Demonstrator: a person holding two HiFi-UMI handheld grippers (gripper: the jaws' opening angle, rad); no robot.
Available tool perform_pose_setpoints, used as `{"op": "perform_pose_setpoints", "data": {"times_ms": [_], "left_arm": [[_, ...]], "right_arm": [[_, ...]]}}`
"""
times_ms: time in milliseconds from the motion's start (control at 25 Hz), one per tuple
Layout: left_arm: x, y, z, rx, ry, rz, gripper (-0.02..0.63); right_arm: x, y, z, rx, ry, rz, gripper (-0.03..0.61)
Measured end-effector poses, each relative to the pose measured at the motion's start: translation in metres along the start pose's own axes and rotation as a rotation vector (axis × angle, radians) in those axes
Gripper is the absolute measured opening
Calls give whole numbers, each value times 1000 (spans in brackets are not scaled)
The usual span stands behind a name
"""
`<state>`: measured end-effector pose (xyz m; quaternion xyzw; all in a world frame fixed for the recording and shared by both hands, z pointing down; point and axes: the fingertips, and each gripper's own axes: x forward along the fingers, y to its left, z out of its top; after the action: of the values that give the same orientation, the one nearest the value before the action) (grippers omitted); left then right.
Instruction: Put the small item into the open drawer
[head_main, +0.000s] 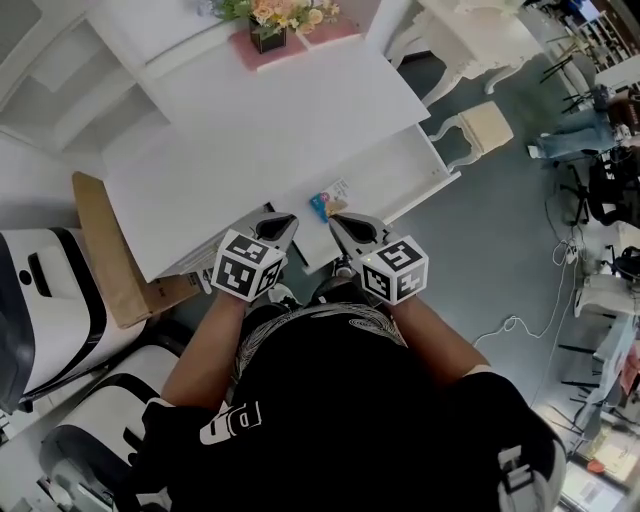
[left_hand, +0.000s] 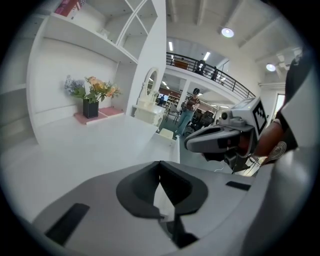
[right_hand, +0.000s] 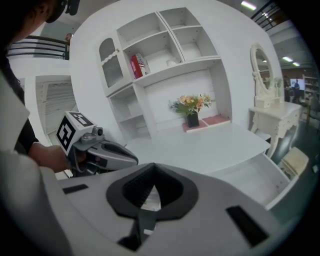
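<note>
Inside the open drawer (head_main: 400, 175), at its end nearest the person, lies the small item (head_main: 330, 200), apparently deposited, since the left tool (head_main: 288, 222) and right tool (head_main: 336, 222) hover just above the drawer, jaws together and empty.

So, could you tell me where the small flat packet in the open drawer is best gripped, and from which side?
Probably its near edge: the packet lies flat in the drawer, close to the desktop edge, so come down steeply from the person's side and pinch across its thin edge with the nearer right tool.
</note>
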<state>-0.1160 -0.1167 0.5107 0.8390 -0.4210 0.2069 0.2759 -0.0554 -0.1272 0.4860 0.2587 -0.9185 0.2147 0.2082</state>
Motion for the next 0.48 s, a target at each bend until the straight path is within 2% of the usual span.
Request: {"op": "perform_pose_setpoints", "data": {"times_ms": [240,480], "left_arm": [[-24,-6,-7,21,-23,12,15],[-38,-26,3,41,-73,11,15]], "right_arm": [[-15,18,-11,17,-25,-45,9],[-40,12,-18,13,-37,-77,9]]}}
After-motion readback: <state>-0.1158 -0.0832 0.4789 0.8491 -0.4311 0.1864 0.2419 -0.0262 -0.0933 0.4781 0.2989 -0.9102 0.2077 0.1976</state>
